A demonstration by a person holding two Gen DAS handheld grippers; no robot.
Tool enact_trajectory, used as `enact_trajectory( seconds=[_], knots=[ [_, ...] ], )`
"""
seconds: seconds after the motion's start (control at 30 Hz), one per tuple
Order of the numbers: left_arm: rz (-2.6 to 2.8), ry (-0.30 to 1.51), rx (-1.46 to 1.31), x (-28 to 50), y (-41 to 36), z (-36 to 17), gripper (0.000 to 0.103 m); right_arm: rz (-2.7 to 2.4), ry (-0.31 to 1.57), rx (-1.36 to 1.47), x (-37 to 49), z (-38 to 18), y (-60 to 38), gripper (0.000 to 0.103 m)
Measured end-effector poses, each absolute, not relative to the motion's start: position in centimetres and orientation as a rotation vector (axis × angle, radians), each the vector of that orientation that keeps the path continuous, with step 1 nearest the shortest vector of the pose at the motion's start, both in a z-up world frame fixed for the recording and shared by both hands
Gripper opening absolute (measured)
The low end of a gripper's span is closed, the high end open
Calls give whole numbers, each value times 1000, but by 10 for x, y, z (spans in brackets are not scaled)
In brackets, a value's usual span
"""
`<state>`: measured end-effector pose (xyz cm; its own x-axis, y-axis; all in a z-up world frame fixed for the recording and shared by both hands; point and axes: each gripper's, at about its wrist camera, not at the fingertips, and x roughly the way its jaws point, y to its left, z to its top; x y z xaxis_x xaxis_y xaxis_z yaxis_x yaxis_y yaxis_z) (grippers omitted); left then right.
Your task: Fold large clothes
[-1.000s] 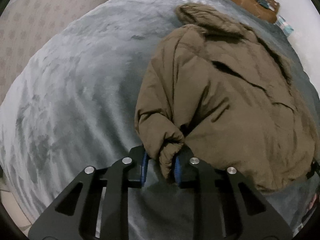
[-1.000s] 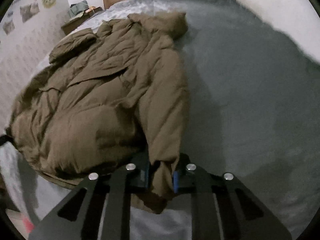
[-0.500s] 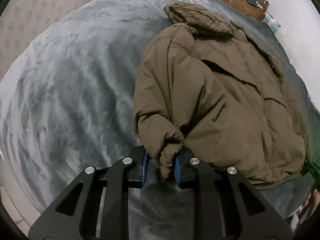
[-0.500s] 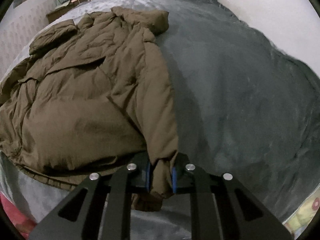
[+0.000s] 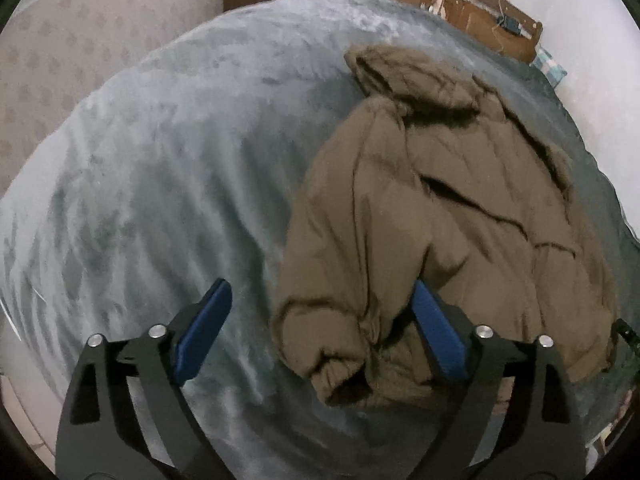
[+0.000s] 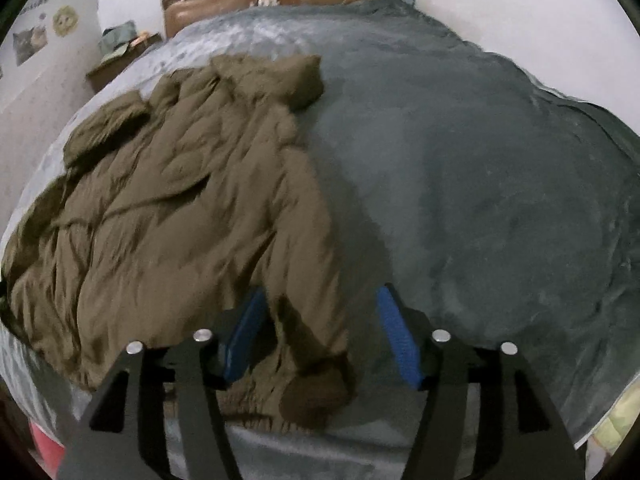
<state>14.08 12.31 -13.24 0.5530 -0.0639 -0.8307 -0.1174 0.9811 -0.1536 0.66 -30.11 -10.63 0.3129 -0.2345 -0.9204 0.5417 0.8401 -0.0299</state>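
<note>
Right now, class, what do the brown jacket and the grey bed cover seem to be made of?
Brown jacket: probably padded synthetic shell, matte; it puffs and wrinkles in soft quilted ridges, with gathered cuffs. Grey bed cover: likely plush fleece or velvet; its nap shows lighter and darker brushed streaks.

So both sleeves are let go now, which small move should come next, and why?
Probably lift both grippers clear. The left gripper and right gripper have just opened, and each cuff lies loose between the pads on the jacket. Next grasp: likely the hem, to fold it toward the hood.
</note>
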Motion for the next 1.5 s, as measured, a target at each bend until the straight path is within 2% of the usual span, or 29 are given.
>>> enact_trajectory(
  seconds=[0.27,0.53,0.77,1.07,1.17,1.27,1.33,1.4,1.5],
  knots=[
    [36,974,-152,161,129,-116,92,-512,1115,252,25,-95,-310,61],
    [-3,980,-110,219,117,-104,92,-451,1118,202,76,-102,-311,61],
    [-65,1001,-92,313,88,-98,92,-396,1112,167,144,-113,-331,61],
    [-61,1101,-9,431,53,-135,90,-349,1139,123,234,-142,-369,61],
    [-73,1133,-8,453,47,-150,82,-324,1154,88,260,-157,-372,61],
    [-73,1151,-7,467,46,-161,68,-295,1171,66,282,-170,-371,61],
    [-76,1156,5,471,46,-165,47,-286,1177,47,294,-176,-370,61],
    [-66,1157,33,475,47,-164,33,-283,1178,38,303,-178,-369,61],
    [-14,1132,49,482,68,-149,28,-260,1175,44,317,-176,-370,61]
  ],
)
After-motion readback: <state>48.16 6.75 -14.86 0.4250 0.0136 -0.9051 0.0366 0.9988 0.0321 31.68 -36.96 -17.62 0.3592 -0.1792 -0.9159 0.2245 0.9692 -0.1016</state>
